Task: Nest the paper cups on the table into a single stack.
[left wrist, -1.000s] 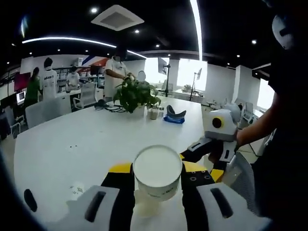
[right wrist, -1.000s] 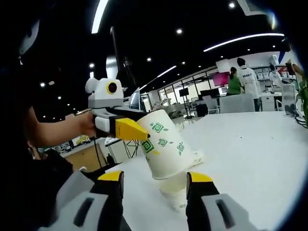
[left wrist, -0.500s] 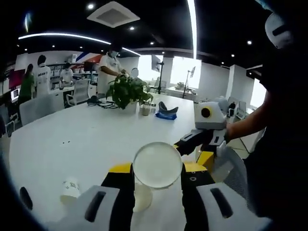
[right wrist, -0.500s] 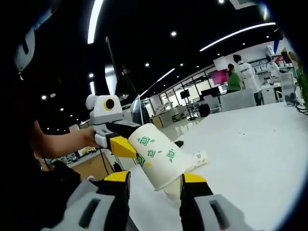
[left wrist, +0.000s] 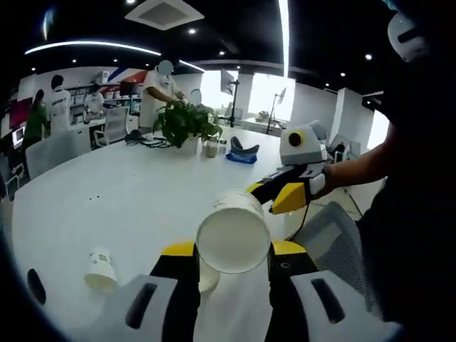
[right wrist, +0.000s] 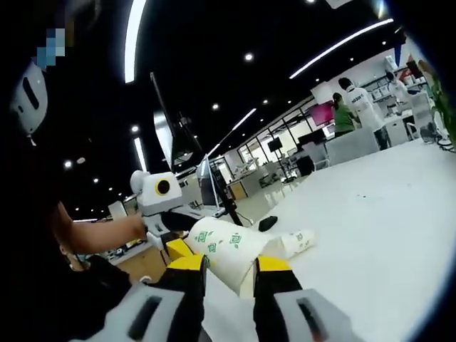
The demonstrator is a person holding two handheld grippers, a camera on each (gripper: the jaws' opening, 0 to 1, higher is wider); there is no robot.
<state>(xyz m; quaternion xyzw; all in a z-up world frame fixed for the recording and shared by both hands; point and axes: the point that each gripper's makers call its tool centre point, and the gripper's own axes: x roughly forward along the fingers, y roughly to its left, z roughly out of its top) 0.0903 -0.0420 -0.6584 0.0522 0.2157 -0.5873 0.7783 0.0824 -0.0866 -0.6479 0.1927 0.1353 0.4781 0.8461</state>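
On the white counter (left wrist: 107, 199) a spare cup (left wrist: 100, 269) lies apart — both your grippers' jaws clamp the tilted paper cup (left wrist: 234, 235), left gripper (left wrist: 233, 260) and right gripper (right wrist: 229, 265).

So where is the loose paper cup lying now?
In the left gripper view, the loose cup lies on its side on the white table, lower left of the held cup.

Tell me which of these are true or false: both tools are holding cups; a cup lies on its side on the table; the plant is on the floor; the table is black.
1. The left gripper and right gripper grip cups. True: a stack is clamped between them.
2. A cup lies on its side on the table. True.
3. The plant stands on the floor. False: on the table.
4. The table is black. False: white.
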